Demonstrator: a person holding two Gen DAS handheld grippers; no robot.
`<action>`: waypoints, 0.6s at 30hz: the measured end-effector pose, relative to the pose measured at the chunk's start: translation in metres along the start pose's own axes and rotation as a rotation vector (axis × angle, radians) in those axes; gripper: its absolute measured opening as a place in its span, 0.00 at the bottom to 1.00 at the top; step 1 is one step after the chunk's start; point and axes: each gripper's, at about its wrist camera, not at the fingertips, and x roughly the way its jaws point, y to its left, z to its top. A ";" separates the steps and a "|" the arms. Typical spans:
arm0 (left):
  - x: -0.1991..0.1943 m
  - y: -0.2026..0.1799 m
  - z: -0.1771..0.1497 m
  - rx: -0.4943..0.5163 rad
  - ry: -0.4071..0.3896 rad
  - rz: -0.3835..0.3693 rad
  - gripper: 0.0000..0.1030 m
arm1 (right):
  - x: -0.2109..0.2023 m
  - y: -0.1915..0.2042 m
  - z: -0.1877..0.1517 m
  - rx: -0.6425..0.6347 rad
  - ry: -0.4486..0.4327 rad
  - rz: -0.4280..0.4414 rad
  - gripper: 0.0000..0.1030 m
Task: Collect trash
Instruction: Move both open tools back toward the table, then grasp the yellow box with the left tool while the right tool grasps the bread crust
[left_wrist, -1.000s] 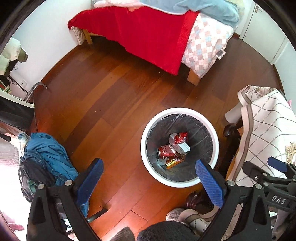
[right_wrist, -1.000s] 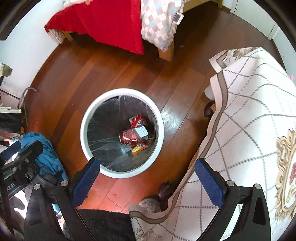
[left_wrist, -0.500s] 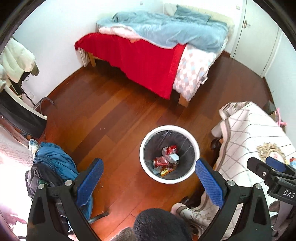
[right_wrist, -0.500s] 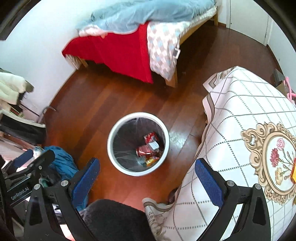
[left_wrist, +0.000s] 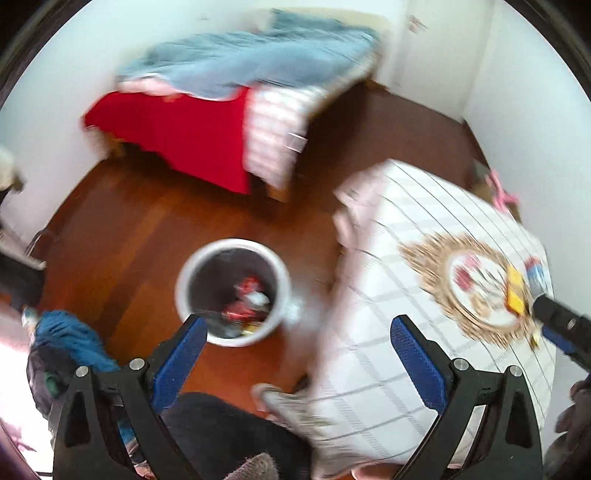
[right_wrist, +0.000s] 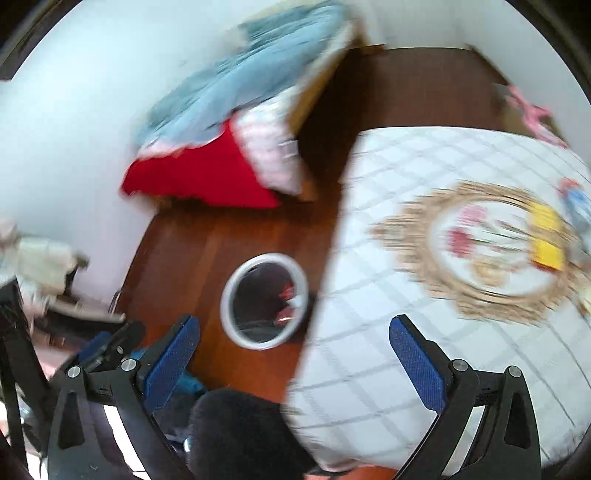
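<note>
A white trash bin (left_wrist: 231, 244) with a black liner stands on the wood floor and holds red cans and wrappers (left_wrist: 246, 298). My left gripper (left_wrist: 295, 328) hangs open and empty high above the bin's right side. On the cloth-covered table (left_wrist: 399, 258), a yellow packet (left_wrist: 515, 293) lies beside a blue-and-white item (left_wrist: 536, 271). My right gripper (right_wrist: 293, 326) is open and empty over the table edge, with the bin (right_wrist: 226, 299) at lower left and the yellow packet (right_wrist: 547, 236) far right. Both views are motion-blurred.
A bed (left_wrist: 177, 129) with red and blue covers fills the far corner. Blue clothes (left_wrist: 70, 339) are heaped at left. A shoe (left_wrist: 280, 400) and the person's dark knee (left_wrist: 221, 428) are close below. Something pink (left_wrist: 500, 194) lies past the table.
Both grippers have risen and swung right. The bin has shrunk and slid left in both views, and the tabletop with the yellow packet has come into sight. Both stay open.
</note>
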 end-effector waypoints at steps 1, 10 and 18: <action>0.010 -0.023 -0.001 0.035 0.017 -0.011 0.99 | -0.006 -0.022 0.001 0.036 -0.010 -0.030 1.00; 0.099 -0.200 -0.012 0.275 0.148 -0.052 0.99 | -0.028 -0.265 0.014 0.419 -0.056 -0.358 0.98; 0.137 -0.276 -0.014 0.359 0.227 -0.067 0.99 | 0.014 -0.337 0.030 0.467 -0.041 -0.384 0.73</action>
